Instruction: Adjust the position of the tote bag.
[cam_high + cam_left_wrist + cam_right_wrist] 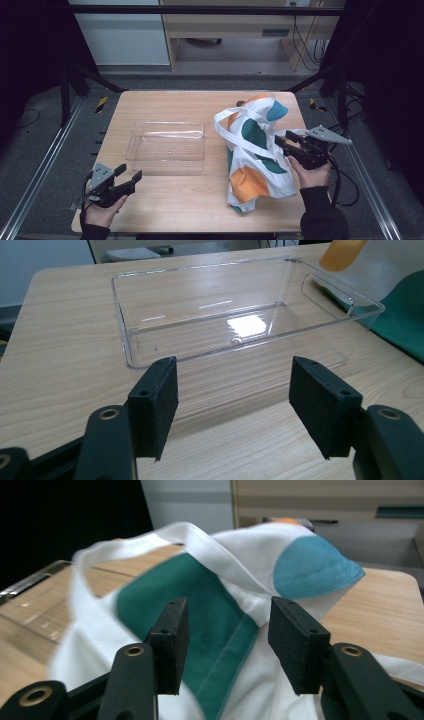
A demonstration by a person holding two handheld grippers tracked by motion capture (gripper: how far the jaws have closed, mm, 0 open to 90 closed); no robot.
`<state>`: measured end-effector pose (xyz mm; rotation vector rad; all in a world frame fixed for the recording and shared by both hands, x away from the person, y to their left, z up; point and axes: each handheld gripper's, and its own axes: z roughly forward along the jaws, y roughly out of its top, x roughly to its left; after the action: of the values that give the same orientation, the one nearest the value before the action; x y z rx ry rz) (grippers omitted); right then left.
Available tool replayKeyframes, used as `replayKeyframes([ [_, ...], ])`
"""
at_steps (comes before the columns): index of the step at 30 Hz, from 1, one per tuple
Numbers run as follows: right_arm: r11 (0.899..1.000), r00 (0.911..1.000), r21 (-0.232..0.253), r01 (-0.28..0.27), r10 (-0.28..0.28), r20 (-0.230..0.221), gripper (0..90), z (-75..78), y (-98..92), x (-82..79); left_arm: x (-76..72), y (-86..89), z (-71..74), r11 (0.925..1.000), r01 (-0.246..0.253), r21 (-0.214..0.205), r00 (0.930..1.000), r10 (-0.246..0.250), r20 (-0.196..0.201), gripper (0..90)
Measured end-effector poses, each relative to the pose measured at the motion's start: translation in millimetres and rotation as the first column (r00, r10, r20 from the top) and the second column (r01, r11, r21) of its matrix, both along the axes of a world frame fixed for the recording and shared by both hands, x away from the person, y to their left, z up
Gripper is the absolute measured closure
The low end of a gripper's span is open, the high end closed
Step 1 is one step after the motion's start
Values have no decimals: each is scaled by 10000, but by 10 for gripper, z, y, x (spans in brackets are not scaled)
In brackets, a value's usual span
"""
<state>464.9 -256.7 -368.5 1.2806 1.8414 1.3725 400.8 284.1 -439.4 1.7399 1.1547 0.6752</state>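
Closest to the camera in the high view, at the lower left of the frame, is the left gripper [129,176], held by a hand [102,212] low over the wooden table [170,105], jaws spread wide with nothing in them. In the left gripper view its two black pads [156,405] frame bare wood, and just beyond them sits the clear plastic tray [131,347], empty, filling the upper middle of the frame. Over at the right of the high view, the right gripper [280,142] sits at the edge of the tote bag [255,150], a white one with green, orange and blue patches, lying crumpled on the table right of the tray. In the right gripper view the jaws stand partly apart, with the bag's cloth [220,615] behind the gap and the pads not pressing on it
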Motion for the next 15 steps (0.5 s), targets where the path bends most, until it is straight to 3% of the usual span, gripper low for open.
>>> replayKeyframes([
  [1, 9999, 9996, -21, 139, -140, -230, 434, -119, 0, 123, 6, 3, -5, 10000, -25, 10, 10000, 25, -9, 363],
  [2, 9999, 9996, -21, 139, -140, -230, 434, -119, 0, 123, 6, 3, -5, 10000, -25, 10, 10000, 25, -9, 363],
  [4, 9995, 9969, 190, 236, -221, -752, 375, -293, -10, 246, 8, 3, -7, 10000, -30, 33, 10000, 30, -6, 364],
  [7, 9992, 9942, 383, 96, -54, -1075, 336, -417, -5, 304, 11, -3, -8, 10000, -45, 35, 10000, 45, -23, 363],
  [10, 9992, 9929, 386, -61, 107, -1187, 310, -466, 41, 309, 13, -19, -12, 10000, -2, 67, 10000, 3, -40, 363],
  [15, 9984, 9946, 507, -266, 315, -993, 300, -427, 100, 243, 9, -28, -18, 9999, 76, 101, 10000, -75, -52, 363],
])
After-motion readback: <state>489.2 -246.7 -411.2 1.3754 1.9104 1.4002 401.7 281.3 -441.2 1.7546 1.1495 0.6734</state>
